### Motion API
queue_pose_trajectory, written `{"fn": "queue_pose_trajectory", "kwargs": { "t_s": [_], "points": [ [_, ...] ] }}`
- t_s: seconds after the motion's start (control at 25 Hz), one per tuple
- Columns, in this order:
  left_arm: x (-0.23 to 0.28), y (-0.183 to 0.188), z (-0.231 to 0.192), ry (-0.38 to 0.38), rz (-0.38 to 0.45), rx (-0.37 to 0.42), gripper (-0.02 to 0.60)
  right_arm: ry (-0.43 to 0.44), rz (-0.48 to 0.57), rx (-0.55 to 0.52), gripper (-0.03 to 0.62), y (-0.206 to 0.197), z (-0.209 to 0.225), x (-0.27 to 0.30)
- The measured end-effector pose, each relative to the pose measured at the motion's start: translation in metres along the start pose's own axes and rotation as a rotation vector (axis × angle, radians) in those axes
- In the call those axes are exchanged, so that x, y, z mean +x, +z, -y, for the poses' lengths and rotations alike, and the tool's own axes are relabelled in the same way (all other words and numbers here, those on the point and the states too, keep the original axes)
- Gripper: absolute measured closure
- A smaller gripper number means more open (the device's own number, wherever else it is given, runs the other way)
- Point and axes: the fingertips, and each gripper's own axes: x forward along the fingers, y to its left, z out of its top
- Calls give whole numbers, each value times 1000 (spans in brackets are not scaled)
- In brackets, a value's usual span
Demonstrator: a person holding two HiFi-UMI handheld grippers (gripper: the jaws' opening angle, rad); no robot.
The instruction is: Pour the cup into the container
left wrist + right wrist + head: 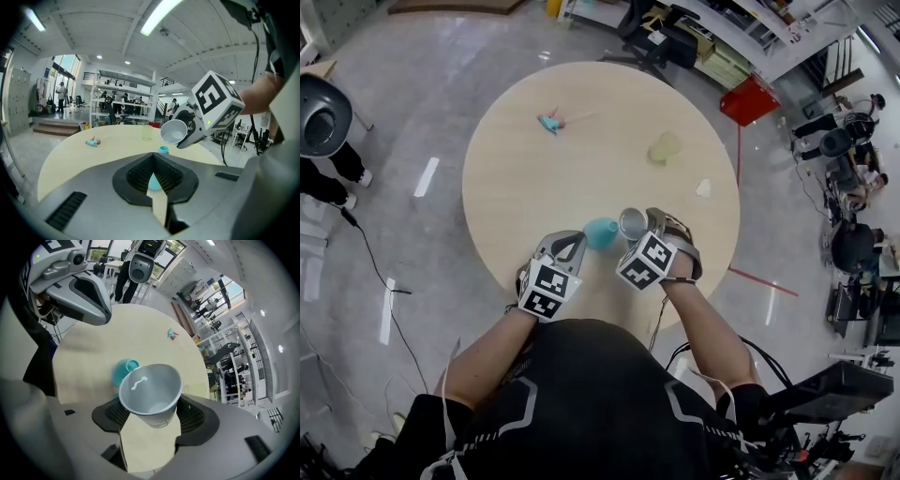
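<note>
A grey paper cup [151, 392] sits between the jaws of my right gripper [153, 417], which is shut on it. The cup is tipped over, mouth turned sideways, and its inside looks empty. It hangs just above the narrow top of a teal container [163, 150] standing on the round table [581, 178]. In the head view the cup [633, 223] is right beside the container [601, 232]. My left gripper [574, 242] is shut, with its tips right at the container's near side. Whether its pads pinch the container I cannot tell.
A pale yellow translucent cup [665, 147] stands toward the far right of the table. A small teal and pink toy [551, 122] lies at the far side, and a white scrap [703, 187] near the right edge. A dark chair [321, 112] stands left of the table.
</note>
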Motion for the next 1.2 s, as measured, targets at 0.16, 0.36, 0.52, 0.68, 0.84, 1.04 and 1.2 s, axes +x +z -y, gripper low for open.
{"fn": "queue_pose_trajectory", "kwargs": {
  "t_s": [0.16,0.36,0.52,0.68,0.84,1.04,1.2],
  "points": [
    [3,-6,-1,-4,-16,-10,581,0,4,-5,284,0,2,-2],
    [3,-8,2,-14,-16,-17,581,-8,-8,-19,284,-4,6,-3],
    [4,-11,4,-22,-21,-19,581,-9,-5,-21,284,-3,8,-4],
    [2,-14,1,-17,-24,-20,581,-13,1,-25,284,0,7,-5],
    [1,-14,2,-14,-26,-22,581,-13,-2,-33,284,-1,5,-6],
    [-4,-14,1,-12,-26,-19,581,-22,-7,-45,284,0,5,-7],
    [-2,-14,-3,-10,-26,-23,581,-25,-16,-50,284,0,7,-4]
  ]
}}
